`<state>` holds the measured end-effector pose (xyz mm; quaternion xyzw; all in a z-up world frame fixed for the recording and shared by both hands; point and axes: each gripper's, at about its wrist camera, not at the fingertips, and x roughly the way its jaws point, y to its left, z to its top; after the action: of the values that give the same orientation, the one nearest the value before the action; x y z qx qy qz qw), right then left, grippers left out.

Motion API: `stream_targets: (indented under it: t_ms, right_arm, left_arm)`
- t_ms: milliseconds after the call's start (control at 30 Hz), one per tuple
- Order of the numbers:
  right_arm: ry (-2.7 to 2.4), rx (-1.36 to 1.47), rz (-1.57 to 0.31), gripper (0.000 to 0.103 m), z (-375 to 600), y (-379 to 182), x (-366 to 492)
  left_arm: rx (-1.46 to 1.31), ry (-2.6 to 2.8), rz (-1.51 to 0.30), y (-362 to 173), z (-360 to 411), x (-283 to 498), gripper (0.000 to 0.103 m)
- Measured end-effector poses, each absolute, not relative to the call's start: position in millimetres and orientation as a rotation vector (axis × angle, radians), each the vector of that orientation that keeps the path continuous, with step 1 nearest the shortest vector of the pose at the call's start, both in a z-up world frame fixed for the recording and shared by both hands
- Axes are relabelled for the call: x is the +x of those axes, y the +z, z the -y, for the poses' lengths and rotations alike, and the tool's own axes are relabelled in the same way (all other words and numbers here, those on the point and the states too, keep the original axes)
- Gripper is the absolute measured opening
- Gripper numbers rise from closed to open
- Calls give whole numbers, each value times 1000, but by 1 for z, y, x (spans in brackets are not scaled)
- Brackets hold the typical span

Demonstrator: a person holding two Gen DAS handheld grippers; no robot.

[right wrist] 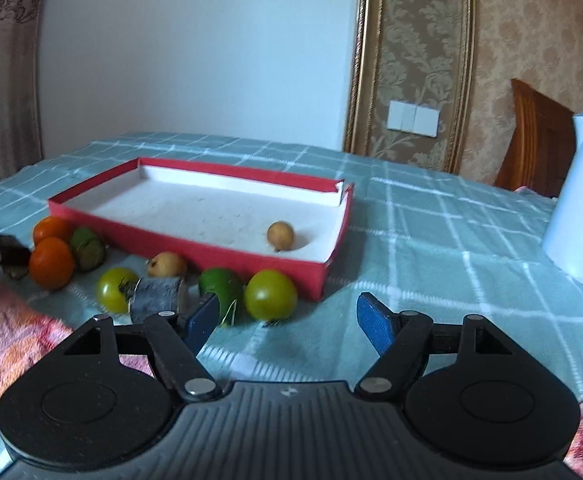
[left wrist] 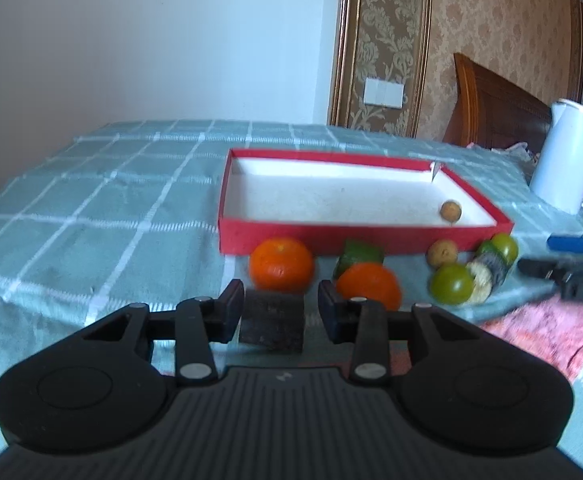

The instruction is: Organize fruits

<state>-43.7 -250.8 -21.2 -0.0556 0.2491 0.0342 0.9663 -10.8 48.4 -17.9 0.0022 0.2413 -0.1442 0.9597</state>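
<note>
Inside the shallow red cardboard tray [right wrist: 323, 268] lies one brown fruit [right wrist: 280, 235]; right gripper [right wrist: 287, 320] jaws gape empty, left gripper [left wrist: 279, 308] jaws bracket a dark block [left wrist: 272, 322], grip unclear, and next probably comes a green tomato [right wrist: 270, 294].

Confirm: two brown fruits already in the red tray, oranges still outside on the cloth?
Not quite: only one brown fruit lies in the red tray; the other sits outside by its front wall, as the right wrist view shows. The oranges are still outside on the cloth.

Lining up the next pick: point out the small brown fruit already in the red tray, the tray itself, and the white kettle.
Small brown fruit [right wrist: 280, 235], right wrist view, centre of its skin.
Red tray [right wrist: 179, 242], right wrist view, near outer wall.
White kettle [left wrist: 567, 160], left wrist view, middle of its body.
</note>
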Motion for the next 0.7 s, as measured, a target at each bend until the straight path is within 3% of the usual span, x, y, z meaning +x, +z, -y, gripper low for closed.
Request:
stream_targets:
  t_ms: [233, 700]
  right_arm:
    - [70, -73, -561, 79, 258, -27, -39]
    - [55, -30, -629, 79, 264, -34, -30]
  left_arm:
    - [45, -322, -434, 12, -27, -1, 36]
    - [50, -360, -434, 19, 6, 71, 36]
